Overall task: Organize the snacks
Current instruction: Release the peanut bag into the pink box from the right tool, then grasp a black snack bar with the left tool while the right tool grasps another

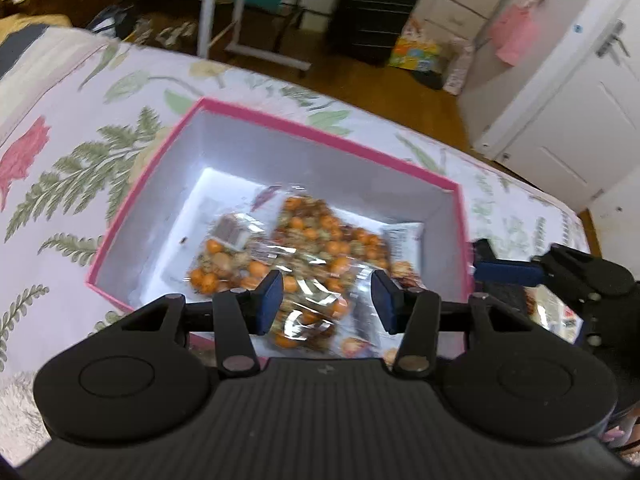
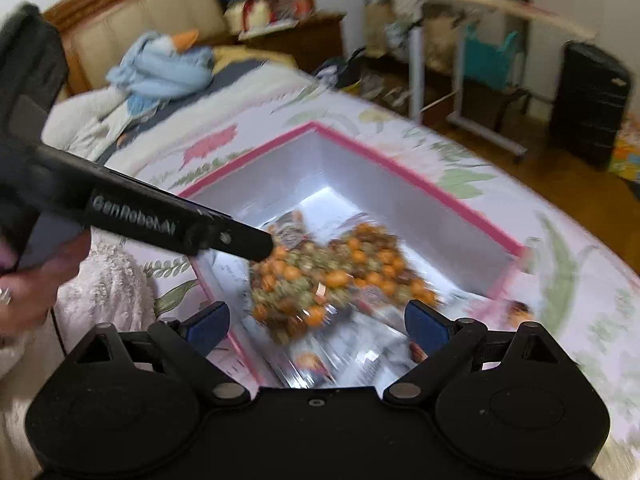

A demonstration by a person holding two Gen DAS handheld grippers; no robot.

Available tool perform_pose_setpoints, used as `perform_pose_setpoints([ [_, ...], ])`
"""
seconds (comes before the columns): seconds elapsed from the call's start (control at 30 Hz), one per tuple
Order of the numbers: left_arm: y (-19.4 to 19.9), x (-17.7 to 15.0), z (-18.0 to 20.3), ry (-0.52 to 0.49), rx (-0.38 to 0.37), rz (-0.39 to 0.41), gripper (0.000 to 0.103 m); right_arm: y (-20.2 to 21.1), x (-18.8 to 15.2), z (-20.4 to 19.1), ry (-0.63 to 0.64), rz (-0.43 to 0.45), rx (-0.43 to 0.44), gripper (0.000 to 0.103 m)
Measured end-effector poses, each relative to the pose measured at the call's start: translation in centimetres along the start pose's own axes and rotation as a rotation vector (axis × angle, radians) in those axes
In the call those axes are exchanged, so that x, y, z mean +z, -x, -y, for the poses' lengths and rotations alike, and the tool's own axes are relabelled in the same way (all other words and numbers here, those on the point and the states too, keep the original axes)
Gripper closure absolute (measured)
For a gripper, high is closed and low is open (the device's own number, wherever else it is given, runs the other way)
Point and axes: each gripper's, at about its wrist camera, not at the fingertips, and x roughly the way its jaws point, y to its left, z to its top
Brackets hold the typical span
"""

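Observation:
A pink-rimmed open box (image 1: 332, 136) with white inside stands on the flowered bedspread; it also shows in the right wrist view (image 2: 400, 168). Clear snack bags of orange and brown nuts (image 1: 320, 240) lie inside it, also seen in the right wrist view (image 2: 332, 276). My left gripper (image 1: 326, 300) is open just above the near bag, nothing between its blue pads. My right gripper (image 2: 316, 328) is open over the box's near side, above a bag. The right gripper's fingers (image 1: 508, 272) show at the box's right rim. The left gripper's body (image 2: 160, 216) crosses the right wrist view.
The bedspread (image 1: 80, 140) surrounds the box. A blue plush toy (image 2: 160, 68) and a headboard (image 2: 140, 12) are at the bed's far end. A black suitcase (image 1: 376, 12), a white stand (image 1: 248, 40) and a white door (image 1: 560, 100) stand beyond the bed on the wooden floor.

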Motion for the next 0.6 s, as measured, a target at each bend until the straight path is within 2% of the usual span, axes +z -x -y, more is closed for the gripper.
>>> perform_pose_setpoints([
  [0.1,1.0,-0.2,2.0,-0.045,-0.051,-0.009,0.057,3.8,-2.1,1.3,-0.036,0.055,-0.063,0.006],
  [0.27,1.8,-1.4,6.5,-0.167,-0.122,-0.023,0.059,9.0,-6.7,3.7,-0.065,0.152,-0.223,0.007],
  [0.3,1.8,-1.6,7.5,-0.189,-0.135,-0.024,0.059,9.4,-7.4,4.4,-0.089,0.135,-0.234,0.007],
  [0.37,1.5,-2.2,9.6,-0.230,-0.164,-0.026,0.061,9.8,-8.6,5.7,-0.150,0.100,-0.240,0.017],
  [0.47,0.5,-3.2,12.6,-0.273,-0.202,-0.050,0.063,10.0,-10.5,7.1,-0.221,0.103,-0.246,0.026],
  [0.6,-2.1,-4.1,16.2,-0.278,-0.242,-0.088,0.064,9.1,-12.2,8.2,-0.249,0.126,-0.250,0.028],
])
